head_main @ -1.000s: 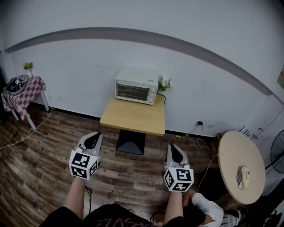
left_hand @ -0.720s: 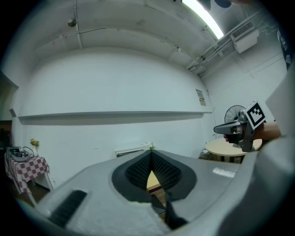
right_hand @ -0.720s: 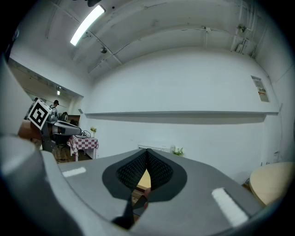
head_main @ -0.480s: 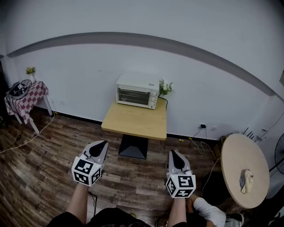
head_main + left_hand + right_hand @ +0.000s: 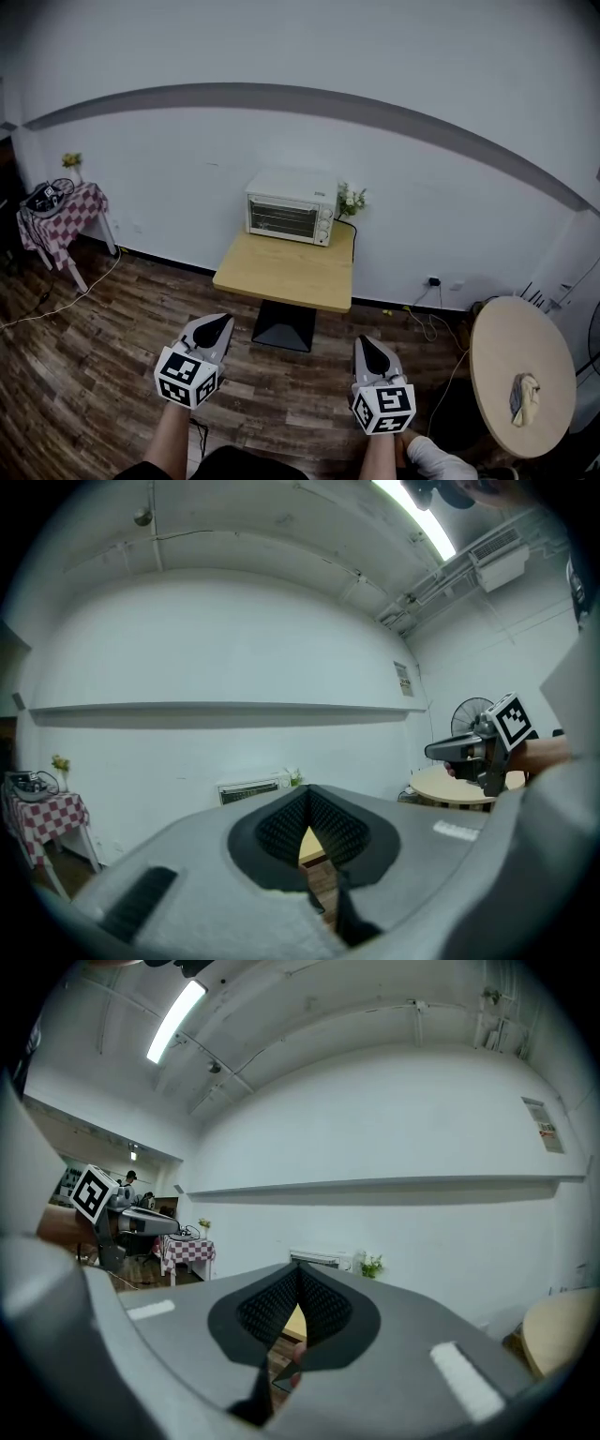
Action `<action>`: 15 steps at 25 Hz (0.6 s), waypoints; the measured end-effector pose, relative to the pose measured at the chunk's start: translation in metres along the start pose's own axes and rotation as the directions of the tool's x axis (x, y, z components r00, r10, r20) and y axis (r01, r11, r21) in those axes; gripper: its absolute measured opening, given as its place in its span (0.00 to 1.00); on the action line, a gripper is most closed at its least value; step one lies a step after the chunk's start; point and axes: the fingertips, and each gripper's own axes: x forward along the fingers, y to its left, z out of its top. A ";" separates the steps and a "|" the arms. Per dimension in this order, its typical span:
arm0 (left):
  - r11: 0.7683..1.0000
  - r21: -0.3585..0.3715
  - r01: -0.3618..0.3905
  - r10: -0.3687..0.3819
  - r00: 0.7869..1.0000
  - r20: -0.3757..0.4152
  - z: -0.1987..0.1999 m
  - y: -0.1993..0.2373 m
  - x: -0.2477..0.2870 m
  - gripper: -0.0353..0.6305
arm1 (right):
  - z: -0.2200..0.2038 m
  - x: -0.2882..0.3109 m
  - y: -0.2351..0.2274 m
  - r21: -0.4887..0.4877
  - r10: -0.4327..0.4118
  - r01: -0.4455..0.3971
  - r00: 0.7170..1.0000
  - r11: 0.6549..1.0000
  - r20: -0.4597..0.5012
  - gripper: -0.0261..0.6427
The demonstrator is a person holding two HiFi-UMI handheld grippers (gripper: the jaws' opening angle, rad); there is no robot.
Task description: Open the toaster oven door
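Observation:
A white toaster oven with its glass door closed stands at the back of a square wooden table against the white wall. It also shows small and far off as the toaster oven in the left gripper view and the toaster oven in the right gripper view. My left gripper and right gripper hover side by side over the wood floor, well short of the table. Both point level at the oven, jaws shut, nothing held.
A small potted plant sits right of the oven, with a black cord behind it. A checkered-cloth side table stands at far left. A round wooden table with a cloth on it is at the right. Cables trail along the floor by the wall.
Both grippers have sunk lower in the head view, the left drifting a little to the right. The oven and table now sit a little lower in the head view.

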 end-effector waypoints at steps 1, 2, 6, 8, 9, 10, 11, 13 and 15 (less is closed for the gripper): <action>1.000 -0.003 0.001 -0.001 1.000 0.000 0.000 -0.002 0.002 0.05 | -0.001 0.001 -0.001 0.004 0.011 -0.011 1.000 1.000 -0.001 0.05; 1.000 -0.001 0.002 -0.002 1.000 -0.002 -0.001 -0.004 0.004 0.05 | -0.003 0.003 -0.002 0.007 0.020 -0.020 1.000 1.000 -0.002 0.05; 1.000 0.010 -0.004 0.004 1.000 -0.003 -0.003 -0.001 0.013 0.06 | -0.007 0.011 -0.003 0.000 0.055 -0.055 0.998 0.998 -0.009 0.05; 1.000 0.013 -0.002 0.002 1.000 0.000 -0.004 0.001 0.019 0.06 | -0.008 0.016 -0.006 -0.010 0.047 -0.047 0.999 0.999 -0.007 0.05; 1.000 0.015 0.001 -0.001 1.000 0.000 -0.005 0.003 0.022 0.06 | -0.010 0.019 -0.008 -0.017 0.038 -0.038 0.999 0.999 -0.008 0.05; 1.000 0.018 0.003 -0.003 1.000 -0.001 -0.007 0.004 0.026 0.06 | -0.011 0.023 -0.010 -0.023 0.030 -0.030 1.000 0.999 -0.009 0.05; 1.000 0.020 0.005 -0.005 1.000 -0.002 -0.009 0.007 0.031 0.06 | -0.012 0.027 -0.012 -0.026 0.024 -0.024 1.000 0.999 -0.009 0.05; 1.000 0.028 0.014 -0.014 1.000 -0.004 -0.011 0.011 0.041 0.06 | -0.013 0.037 -0.016 -0.023 0.023 -0.023 1.000 0.999 -0.006 0.05; 0.999 0.034 0.025 -0.025 1.000 -0.011 -0.014 0.016 0.054 0.06 | -0.014 0.049 -0.019 -0.023 0.026 -0.026 1.000 0.999 -0.009 0.05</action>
